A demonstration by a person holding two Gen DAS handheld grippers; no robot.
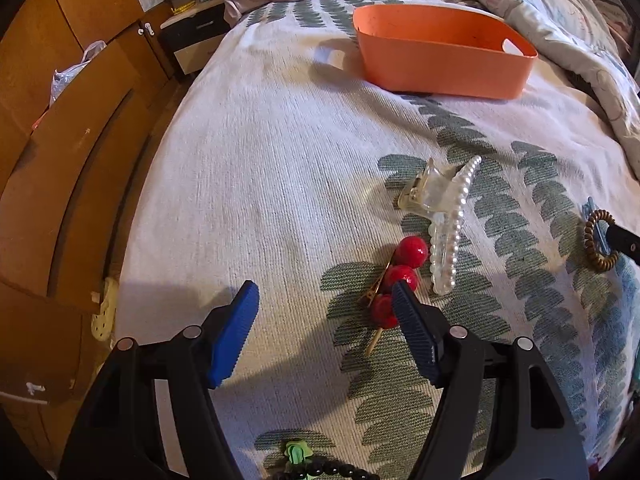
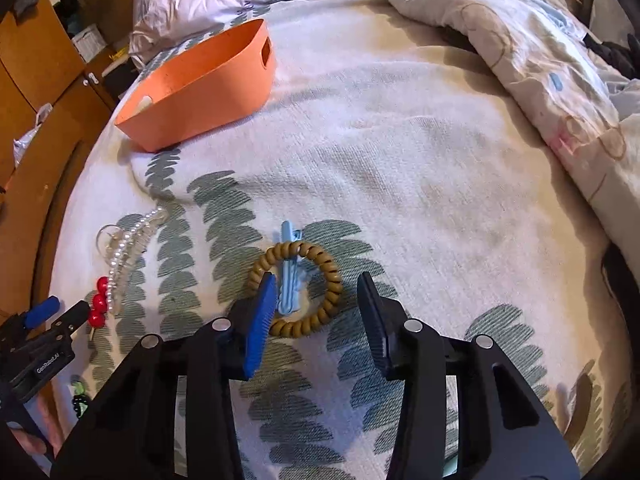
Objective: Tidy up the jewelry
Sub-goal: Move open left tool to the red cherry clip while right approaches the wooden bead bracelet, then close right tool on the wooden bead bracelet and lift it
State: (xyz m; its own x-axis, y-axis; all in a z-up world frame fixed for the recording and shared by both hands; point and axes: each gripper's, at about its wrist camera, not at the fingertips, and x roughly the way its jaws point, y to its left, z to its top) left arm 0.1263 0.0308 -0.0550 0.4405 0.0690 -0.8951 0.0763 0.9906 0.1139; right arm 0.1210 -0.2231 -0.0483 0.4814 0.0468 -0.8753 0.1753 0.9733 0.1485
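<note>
My left gripper (image 1: 326, 300) is open and empty, low over the bed; its right finger (image 1: 412, 332) is just beside a red bead hair clip (image 1: 400, 280). A clear pearl claw clip (image 1: 444, 220) lies just beyond the beads. My right gripper (image 2: 320, 308) is open over a brown spiral hair tie (image 2: 332, 280) with a light blue clip (image 2: 288, 268) lying across it. An orange basket (image 1: 440, 60) stands farther up the bed, also in the right wrist view (image 2: 200, 92). A black bead string with a green piece (image 1: 316, 464) lies under the left gripper.
The bed has a white cover with a green leaf pattern (image 1: 260, 180). A crumpled duvet (image 2: 520, 52) lies along the right side and pillows at the head. A wooden wardrobe (image 1: 60, 160) and a bedside cabinet (image 1: 192, 36) stand to the left of the bed.
</note>
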